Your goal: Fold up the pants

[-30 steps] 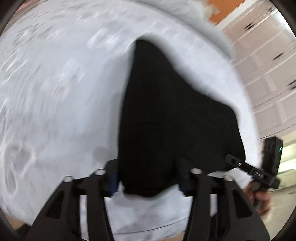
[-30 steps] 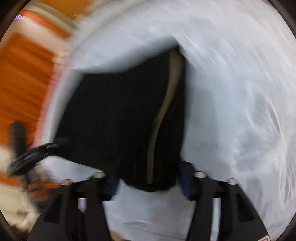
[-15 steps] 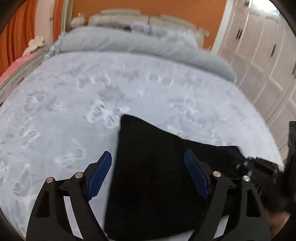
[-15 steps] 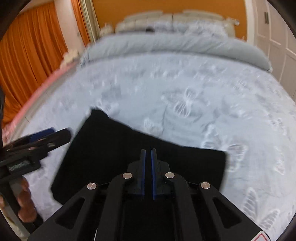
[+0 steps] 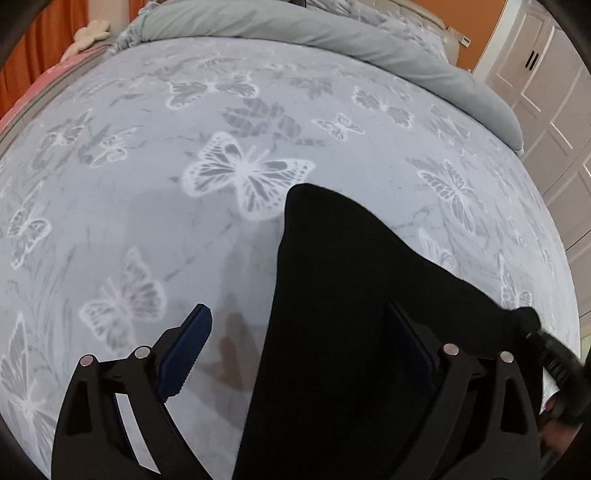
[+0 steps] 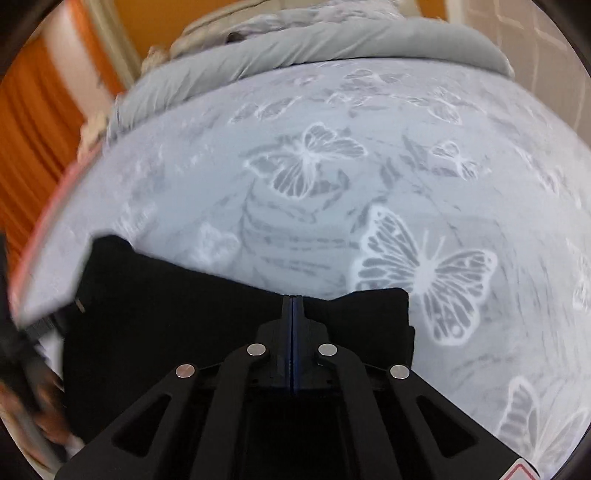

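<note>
Pants (image 5: 354, 332), black and folded into a flat block, lie on the near part of the bedspread (image 5: 155, 206), a pale blue-grey cover printed with white and grey butterflies. One large white butterfly (image 5: 247, 173) sits just beyond the far corner of the pants in the left wrist view; in the right wrist view the same kind of butterfly (image 6: 424, 273) lies just beyond and to the right of the garment's right edge. A rolled grey duvet (image 5: 332, 33) runs across the bed well beyond the pants. The left gripper (image 5: 299, 354) hangs over the left edge of the pants with its jaws spread wide, having just been opening; one blue-padded finger (image 5: 186, 354) stands over bare bedspread left of the pants, the other over the black cloth, and neither pad presses on the fabric. The right gripper (image 6: 292, 314) has its two pads closed flat against each other with nothing between them, poised above the pants near their far edge. At the left rim of the right wrist view a blurred hand (image 6: 44, 413) holds the other tool beside the pants. White cupboard doors (image 5: 546, 96) stand to the right of the bed, and orange curtains (image 6: 33, 122) hang to its left.
</note>
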{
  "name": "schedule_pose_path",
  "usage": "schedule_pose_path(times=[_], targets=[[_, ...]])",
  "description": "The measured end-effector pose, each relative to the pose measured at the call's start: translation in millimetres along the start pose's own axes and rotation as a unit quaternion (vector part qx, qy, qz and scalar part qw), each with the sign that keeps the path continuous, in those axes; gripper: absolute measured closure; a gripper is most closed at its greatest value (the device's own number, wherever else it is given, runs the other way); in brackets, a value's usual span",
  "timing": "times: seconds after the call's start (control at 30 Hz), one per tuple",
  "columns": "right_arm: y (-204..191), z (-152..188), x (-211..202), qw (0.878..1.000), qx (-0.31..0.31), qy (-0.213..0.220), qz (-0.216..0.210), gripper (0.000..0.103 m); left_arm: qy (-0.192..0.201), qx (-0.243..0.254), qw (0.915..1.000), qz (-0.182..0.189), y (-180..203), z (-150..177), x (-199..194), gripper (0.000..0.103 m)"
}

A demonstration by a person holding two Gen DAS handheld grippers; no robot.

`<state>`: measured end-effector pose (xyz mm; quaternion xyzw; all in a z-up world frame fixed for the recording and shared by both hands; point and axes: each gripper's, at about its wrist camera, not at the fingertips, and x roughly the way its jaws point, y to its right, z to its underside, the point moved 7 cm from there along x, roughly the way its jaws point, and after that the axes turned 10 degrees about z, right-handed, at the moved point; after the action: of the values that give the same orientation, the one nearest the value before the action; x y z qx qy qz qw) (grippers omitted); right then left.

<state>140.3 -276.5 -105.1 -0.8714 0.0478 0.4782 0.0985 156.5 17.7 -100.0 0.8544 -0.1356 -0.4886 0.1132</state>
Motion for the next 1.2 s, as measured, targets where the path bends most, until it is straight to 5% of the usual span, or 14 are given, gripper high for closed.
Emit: schedule_pose_path(times=[0.17,0.27,0.57,0.7,0.9,1.13,1.2], targets=[[-43.9,2.2,-70.5,0.993,-0.076,0.082,-0.021,0.093,0.049,0.058,0.9966,-0.032,9.2,2.7,-50.2,0.013],[-69.3,20.8,-82.1,0.990,-0.095,0.076,-0.063,0.093,0.065,0.086,0.9921,-0.064,4.2,18.5,-78.9,0.012],[-166.0,38.7,-51.2,0.982,-0.153,0.055,-0.095,0.093,0.040,0.069,0.9892,-0.123,-49.0,36.1,-93.9,0.011],[-204.3,40.6,-11.7,0.984,-0.146,0.007,-0.099,0.092,0.030,0.039,0.9893,-0.137,-82.6,40.3,-97.0,0.011],[-253.9,55.4,7.5,0.976,-0.193,0.013,-0.098,0.092,0.027,0.024,0.9848,-0.170,-126.1,47.1,-105.3,0.011],[-230.9,35.0,-38.7,0.981,-0.151,0.061,-0.109,0.093,0.024,0.003,0.9855,-0.168,-149.7,50.7,-115.2,0.011],[-193.5,23.9,-58.4,0.984,-0.133,0.086,-0.077,0.083,0.034,-0.002,0.9884,-0.148,-145.7,47.9,-121.9,0.011]])
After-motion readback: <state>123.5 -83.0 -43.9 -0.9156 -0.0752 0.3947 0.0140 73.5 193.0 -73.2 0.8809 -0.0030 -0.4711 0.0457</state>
